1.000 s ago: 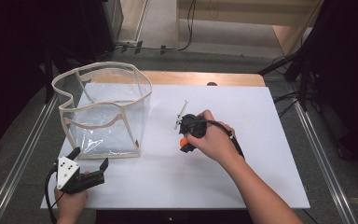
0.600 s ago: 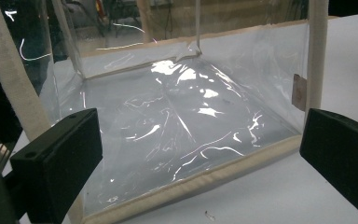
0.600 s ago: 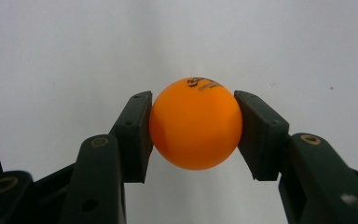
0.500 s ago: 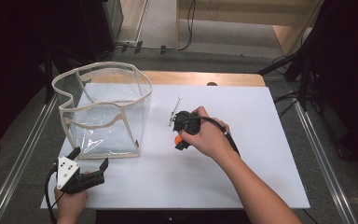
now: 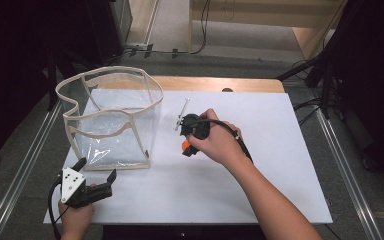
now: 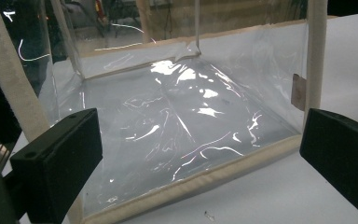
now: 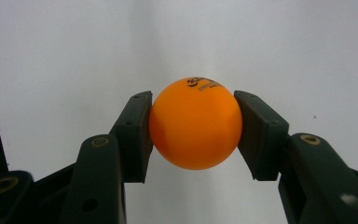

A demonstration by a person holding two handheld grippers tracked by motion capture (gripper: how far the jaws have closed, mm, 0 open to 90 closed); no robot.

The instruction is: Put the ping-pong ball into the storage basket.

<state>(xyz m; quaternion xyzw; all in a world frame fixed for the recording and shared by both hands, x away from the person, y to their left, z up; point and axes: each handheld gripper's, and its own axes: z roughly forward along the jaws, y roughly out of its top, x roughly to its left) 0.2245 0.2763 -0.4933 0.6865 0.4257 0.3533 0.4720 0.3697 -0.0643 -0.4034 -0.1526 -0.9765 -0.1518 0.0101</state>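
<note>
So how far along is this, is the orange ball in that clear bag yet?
Not yet. Done: the right gripper has clamped the orange ball. In hand: it holds the ball beside the clear bag. Left: probably dropping it inside. The left gripper waits open at the bag's near edge.

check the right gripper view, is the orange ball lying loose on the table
No, the orange ball sits clamped between the two black pads of the right gripper, with the white table behind it.

Looks like a lab/test rig: white table (image 5: 260, 190) w/ metal rails (image 5: 347, 170), floor cables (image 5: 200, 30), dark curtains (image 5: 15, 60).
</note>
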